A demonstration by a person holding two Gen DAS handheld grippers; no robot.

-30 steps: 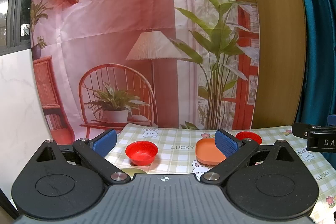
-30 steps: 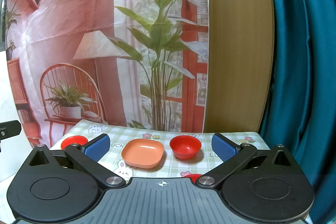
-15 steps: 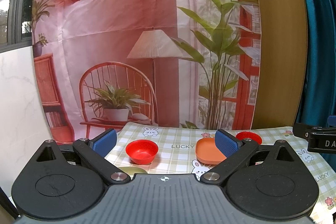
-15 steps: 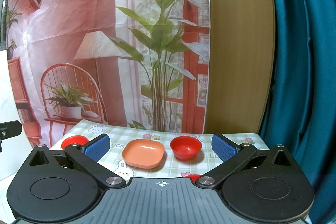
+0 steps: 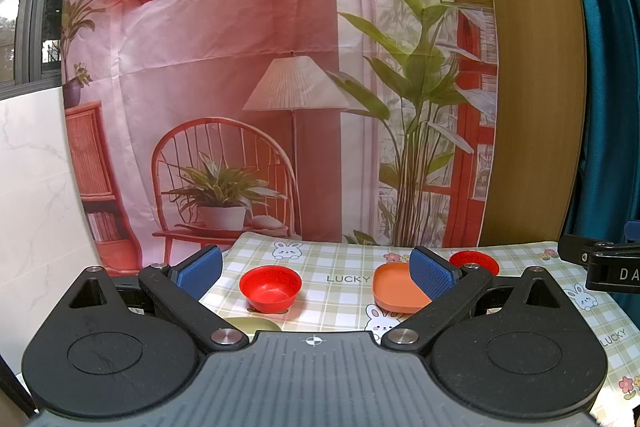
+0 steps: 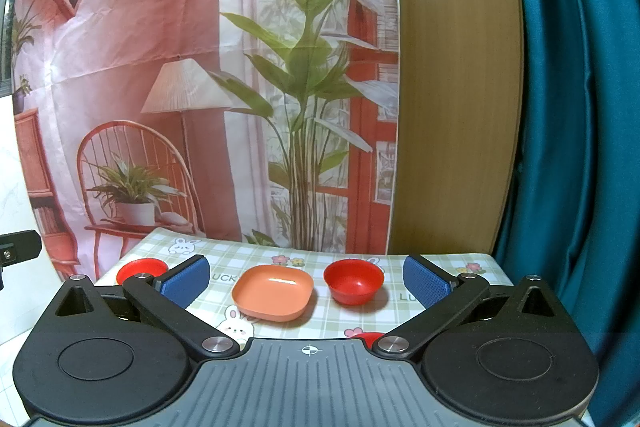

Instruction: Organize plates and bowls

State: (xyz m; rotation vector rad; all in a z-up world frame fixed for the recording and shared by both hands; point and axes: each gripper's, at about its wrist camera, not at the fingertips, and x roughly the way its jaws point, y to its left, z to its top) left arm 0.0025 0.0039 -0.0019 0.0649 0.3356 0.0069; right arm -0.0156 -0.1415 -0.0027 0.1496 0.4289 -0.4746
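On the checked tablecloth (image 5: 344,291) stand a red bowl (image 5: 270,288), an orange square plate (image 5: 394,291) and a second red bowl (image 5: 474,261) behind my right finger. My left gripper (image 5: 316,273) is open and empty, held above the near table edge. In the right wrist view the orange plate (image 6: 273,291) sits left of a red bowl (image 6: 353,281), and another red bowl (image 6: 140,269) is at far left. A red piece (image 6: 368,337) peeks out under the gripper body. My right gripper (image 6: 306,281) is open and empty.
A printed backdrop (image 5: 260,87) hangs behind the table, with a wooden panel (image 6: 452,87) and teal curtain (image 6: 572,107) to the right. A greenish item (image 5: 250,325) lies partly hidden under my left gripper. The right gripper's body (image 5: 600,267) shows at the right edge.
Both grippers stay almost still, with only a slight drift of view. Nothing on the table has moved.
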